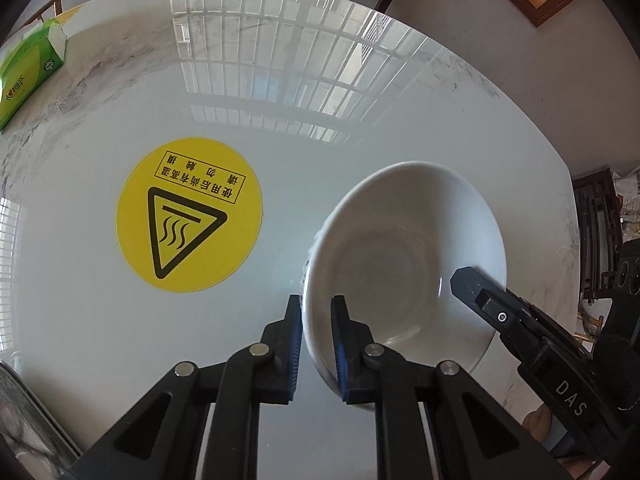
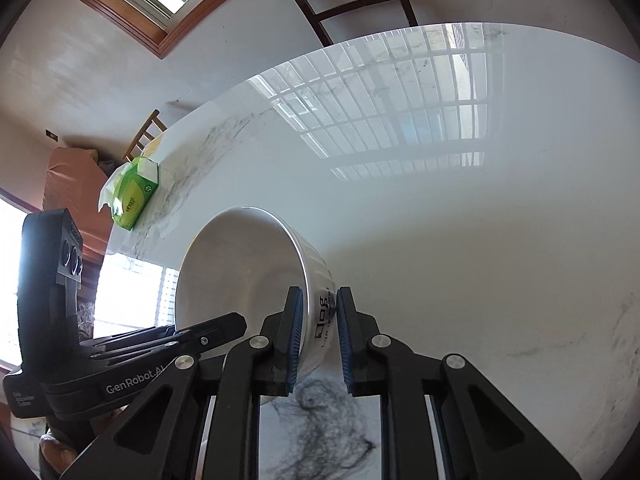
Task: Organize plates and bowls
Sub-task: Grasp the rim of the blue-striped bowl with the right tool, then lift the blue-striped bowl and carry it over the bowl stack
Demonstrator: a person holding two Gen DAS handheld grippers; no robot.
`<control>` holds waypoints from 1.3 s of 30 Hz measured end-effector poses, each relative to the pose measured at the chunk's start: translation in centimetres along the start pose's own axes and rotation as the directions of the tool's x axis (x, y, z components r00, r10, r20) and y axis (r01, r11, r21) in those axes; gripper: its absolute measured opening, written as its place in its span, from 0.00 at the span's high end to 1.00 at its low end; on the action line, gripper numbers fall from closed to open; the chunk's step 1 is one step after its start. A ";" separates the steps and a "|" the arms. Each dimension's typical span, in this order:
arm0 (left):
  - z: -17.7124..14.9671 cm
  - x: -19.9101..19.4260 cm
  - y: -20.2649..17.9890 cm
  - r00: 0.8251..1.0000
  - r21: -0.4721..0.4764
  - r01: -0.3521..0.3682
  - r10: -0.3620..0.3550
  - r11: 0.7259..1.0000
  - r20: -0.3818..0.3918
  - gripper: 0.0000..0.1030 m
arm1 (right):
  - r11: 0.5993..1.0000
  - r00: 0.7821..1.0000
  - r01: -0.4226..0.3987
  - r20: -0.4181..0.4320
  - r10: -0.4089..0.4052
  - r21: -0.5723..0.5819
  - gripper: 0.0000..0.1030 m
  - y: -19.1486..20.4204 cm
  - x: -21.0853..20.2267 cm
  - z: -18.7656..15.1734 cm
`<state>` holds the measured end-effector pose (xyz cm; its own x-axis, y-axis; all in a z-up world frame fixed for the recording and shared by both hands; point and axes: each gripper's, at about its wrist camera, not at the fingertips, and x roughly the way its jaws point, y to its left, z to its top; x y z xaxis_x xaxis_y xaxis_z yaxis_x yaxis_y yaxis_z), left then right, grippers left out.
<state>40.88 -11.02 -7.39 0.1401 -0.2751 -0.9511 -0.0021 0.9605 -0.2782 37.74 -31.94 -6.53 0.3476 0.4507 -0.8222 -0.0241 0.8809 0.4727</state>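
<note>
Plainly, we go through it outward from the bowl

Bowl: we see one white bowl (image 1: 404, 264) tilted over the glossy table, its hollow turned toward the left wrist camera; the right wrist view shows its ribbed outer wall (image 2: 316, 280) with dark printed lettering we cannot read in full

Left gripper: our left gripper (image 1: 316, 332) is clenched on the bowl's near rim, one blue pad outside the wall, the other inside the hollow

Right gripper: our right gripper (image 2: 316, 328) is clenched on the opposite side of the rim, the wall caught between its blue pads; in the left wrist view its black fingertip (image 1: 468, 284) reaches over the rim from the right

Contact with the table: we cannot tell whether the bowl's foot touches the surface or hangs just above it

Table: white marbled top (image 1: 120, 340) with grey veins, glossy enough to mirror a barred window; a dark smudged vein pattern lies right beneath the right gripper (image 2: 320, 432)

Sticker: round yellow hot-surface warning sticker (image 1: 189, 216) on the table, just left of the bowl and apart from it

Tissue box: green tissue box (image 1: 28, 76) at the far left edge of the table, well apart from the bowl

Chairs: a dark wooden chair (image 2: 352, 0) stands beyond the far edge of the table
</note>
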 end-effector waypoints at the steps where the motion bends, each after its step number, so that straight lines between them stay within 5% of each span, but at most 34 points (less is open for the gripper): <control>1: -0.3 -0.2 0.1 1.000 -0.008 0.009 -0.009 1.000 -0.002 0.87 | 1.000 1.000 0.002 0.000 -0.002 -0.002 0.85 0.0 -0.1 -0.1; 26: -12.7 -11.9 1.3 0.994 0.040 -0.029 0.024 0.999 0.109 0.86 | 0.993 0.993 -0.111 0.024 0.112 -0.043 0.86 5.9 -8.8 -9.2; 39: -20.3 -17.0 5.0 0.970 0.046 -0.077 0.064 0.996 0.236 0.86 | 0.980 0.988 -0.149 0.030 0.154 -0.133 0.87 11.2 -11.0 -14.4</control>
<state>18.41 -2.36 4.68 0.3693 -0.1957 -0.9085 0.0329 0.9797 -0.1977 20.11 -24.95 3.21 0.3675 0.5767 -0.7296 -0.2003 0.8152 0.5435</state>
